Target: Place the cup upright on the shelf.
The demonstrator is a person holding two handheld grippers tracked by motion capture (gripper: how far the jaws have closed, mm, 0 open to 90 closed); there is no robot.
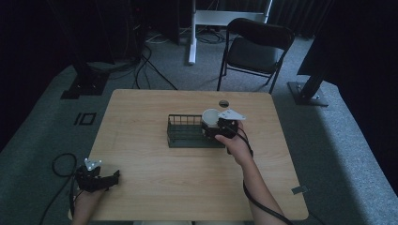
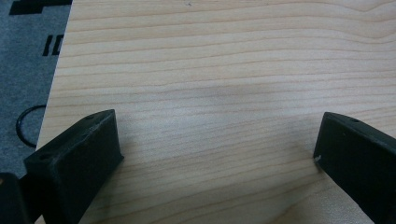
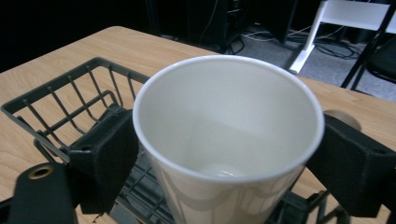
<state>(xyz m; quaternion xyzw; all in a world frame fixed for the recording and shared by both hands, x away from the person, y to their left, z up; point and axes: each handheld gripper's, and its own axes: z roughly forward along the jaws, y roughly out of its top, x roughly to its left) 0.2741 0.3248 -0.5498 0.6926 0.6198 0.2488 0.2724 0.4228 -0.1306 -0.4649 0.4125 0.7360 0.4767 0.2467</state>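
Observation:
A white paper cup (image 1: 210, 116) stands upright at the right end of a dark wire basket (image 1: 185, 134) in the middle of the table. My right gripper (image 1: 212, 126) is shut on the cup, one black pad on each side below the rim. In the right gripper view the cup (image 3: 224, 116) is empty and held between the jaws of my right gripper (image 3: 229, 156), with the basket (image 3: 70, 102) under and behind it. My left gripper (image 1: 114, 176) rests at the table's front left corner. It (image 2: 217, 135) is open, with bare wood between its fingers.
The wooden table (image 1: 187, 183) has a small round hole (image 1: 224, 103) near its far edge. Beyond it stand a black folding chair (image 1: 256, 47), a white desk leg (image 1: 192, 33) and black stand bases with cables on grey carpet.

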